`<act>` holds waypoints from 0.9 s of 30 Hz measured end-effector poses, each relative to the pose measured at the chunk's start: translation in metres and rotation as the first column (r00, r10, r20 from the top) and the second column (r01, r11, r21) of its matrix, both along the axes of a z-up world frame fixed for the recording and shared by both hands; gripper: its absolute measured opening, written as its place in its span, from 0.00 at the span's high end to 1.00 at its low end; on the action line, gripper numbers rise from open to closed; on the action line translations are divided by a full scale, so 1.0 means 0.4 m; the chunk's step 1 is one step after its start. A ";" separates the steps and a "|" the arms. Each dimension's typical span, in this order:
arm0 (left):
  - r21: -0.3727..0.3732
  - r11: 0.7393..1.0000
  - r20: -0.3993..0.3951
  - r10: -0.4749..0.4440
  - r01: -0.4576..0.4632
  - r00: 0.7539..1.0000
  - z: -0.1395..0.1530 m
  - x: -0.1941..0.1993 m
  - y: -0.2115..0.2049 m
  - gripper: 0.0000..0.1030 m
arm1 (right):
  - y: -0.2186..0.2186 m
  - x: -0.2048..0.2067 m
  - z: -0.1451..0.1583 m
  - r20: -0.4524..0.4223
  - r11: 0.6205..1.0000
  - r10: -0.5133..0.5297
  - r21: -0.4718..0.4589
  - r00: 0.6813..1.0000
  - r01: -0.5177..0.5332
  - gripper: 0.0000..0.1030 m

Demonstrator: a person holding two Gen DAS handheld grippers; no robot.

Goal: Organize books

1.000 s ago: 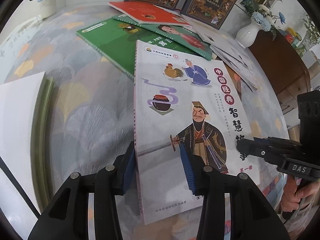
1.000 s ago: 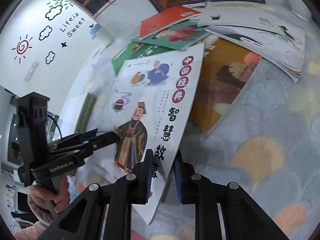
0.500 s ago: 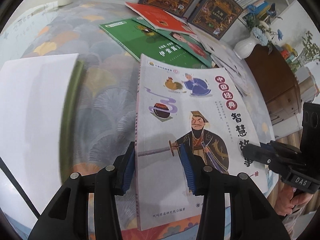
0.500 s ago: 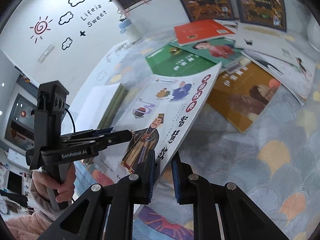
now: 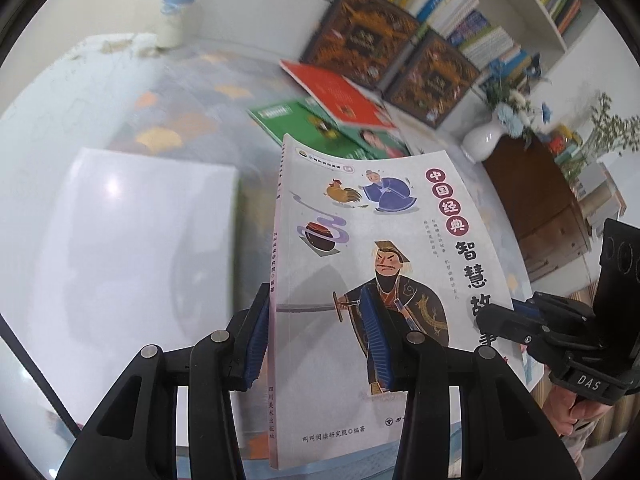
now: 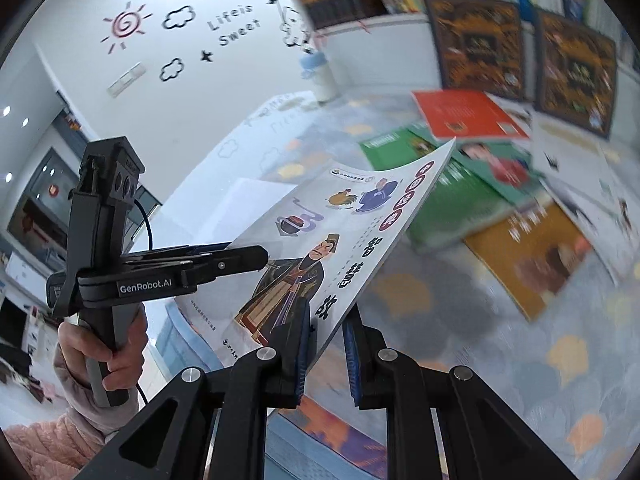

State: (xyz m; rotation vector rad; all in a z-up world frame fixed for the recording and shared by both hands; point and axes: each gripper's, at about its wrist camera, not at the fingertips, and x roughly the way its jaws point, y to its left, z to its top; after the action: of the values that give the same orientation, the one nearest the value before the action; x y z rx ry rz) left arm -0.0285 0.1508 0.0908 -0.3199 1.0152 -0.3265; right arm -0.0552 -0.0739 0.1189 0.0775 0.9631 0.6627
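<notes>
- Step in hand, as judged: one book is being carried clear of the scattered lot, toward a place where a stack can be made.
- The white storybook [image 5: 372, 264] is gripped at both sides. The left gripper [image 5: 316, 344] is clenched over the spine edge, one pad under the spine and one on the cover art.
- The right gripper [image 6: 326, 354] is clenched on the opposite, open edge, with the cover pinched between its blue pads. Seen from the left wrist, it sits at the book's right margin [image 5: 520, 328].
- The book is held off the patterned tablecloth [image 6: 500, 360], tilted, its far end bowed slightly upward.
- Just left of the left gripper, a white-covered book [image 5: 132, 248] lies flat on the cloth.
- Ahead of both grippers lie the green book [image 5: 304, 124], the red book [image 5: 336, 92] and, to the right in the right wrist view, an orange-brown book [image 6: 532, 256].
- Next move, as judged: the storybook would be swung left over the white-covered book, levelled, and both grips let go together so no corner drags.
- Against the frame a second ago: the storybook was nearly flat on the cloth; it is now raised, the white-covered book has come much closer on the left, and the bookshelf [image 5: 460, 8] has entered view.
</notes>
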 end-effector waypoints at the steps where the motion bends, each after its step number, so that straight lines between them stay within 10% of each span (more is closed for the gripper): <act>1: 0.003 1.000 0.012 0.011 -0.011 1.000 0.013 -0.003 0.016 0.61 | 0.022 0.002 0.011 0.013 1.000 0.012 0.003 1.000 -0.012 0.85; 10: 0.070 0.991 0.109 0.105 -0.113 0.989 0.084 -0.006 0.178 0.61 | 0.193 0.050 0.039 0.064 0.994 0.086 0.060 0.994 -0.090 0.85; 27: 0.116 0.976 -0.027 0.189 -0.185 0.982 -0.110 0.008 0.347 0.61 | 0.380 0.080 -0.140 -0.013 0.991 0.123 0.048 0.992 -0.122 0.85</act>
State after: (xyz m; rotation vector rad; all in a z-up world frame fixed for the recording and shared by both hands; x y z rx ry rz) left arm -0.0251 0.2895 0.0467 -0.3170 1.0278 -0.0922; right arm -0.0232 0.0780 0.0631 0.0658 0.9736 0.7993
